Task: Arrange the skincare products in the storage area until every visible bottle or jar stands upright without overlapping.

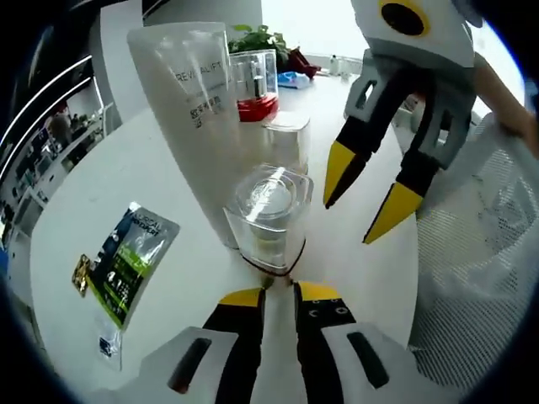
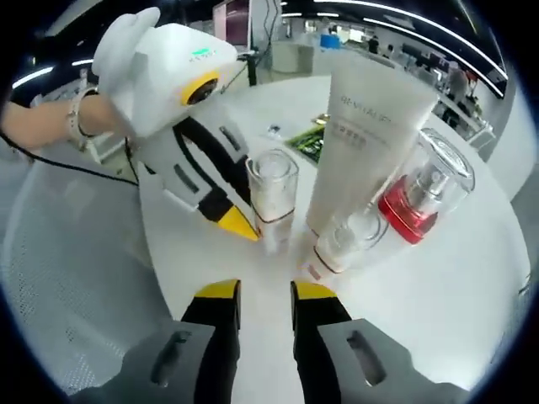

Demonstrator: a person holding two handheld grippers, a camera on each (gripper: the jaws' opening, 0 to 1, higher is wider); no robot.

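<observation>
A tall white tube stands on its cap on the white table. In front of it stands a clear bottle with a square cap. A smaller clear bottle and a red-based clear jar stand nearby, all upright. My left gripper is at the base of the square-capped bottle, jaws nearly together with nothing between them. My right gripper hovers open just off the bottles.
A green sachet lies flat on the table beyond the tube. A white mesh chair sits at the table's edge. A plant and small items stand at the far side. A hand holds the left gripper.
</observation>
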